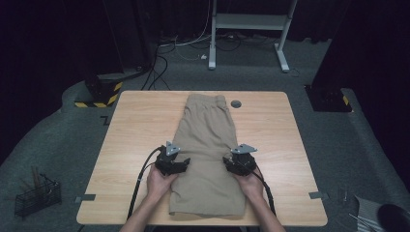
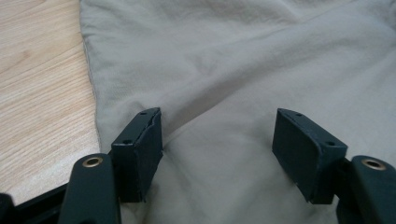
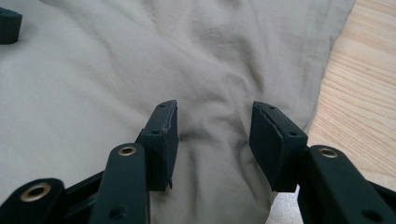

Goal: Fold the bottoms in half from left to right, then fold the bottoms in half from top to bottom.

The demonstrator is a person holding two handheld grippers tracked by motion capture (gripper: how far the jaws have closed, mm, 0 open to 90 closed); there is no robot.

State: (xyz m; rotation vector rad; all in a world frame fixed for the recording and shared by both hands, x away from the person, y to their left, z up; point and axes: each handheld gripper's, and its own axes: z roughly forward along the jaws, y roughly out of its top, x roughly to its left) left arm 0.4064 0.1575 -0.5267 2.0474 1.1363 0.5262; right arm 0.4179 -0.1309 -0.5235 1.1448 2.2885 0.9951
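Folded khaki cotton shorts [image 1: 207, 159] lie lengthwise down the middle of the light wooden surface [image 1: 130, 140], long axis running away from the person. Left claw [image 1: 180, 165] and right claw [image 1: 231, 164], both released, sit on the near edges; waistband far off.

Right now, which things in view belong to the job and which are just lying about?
In the job:
- khaki shorts
- left gripper, open
- right gripper, open
- table

Lying about:
- wire basket
- white frame
- floor cables
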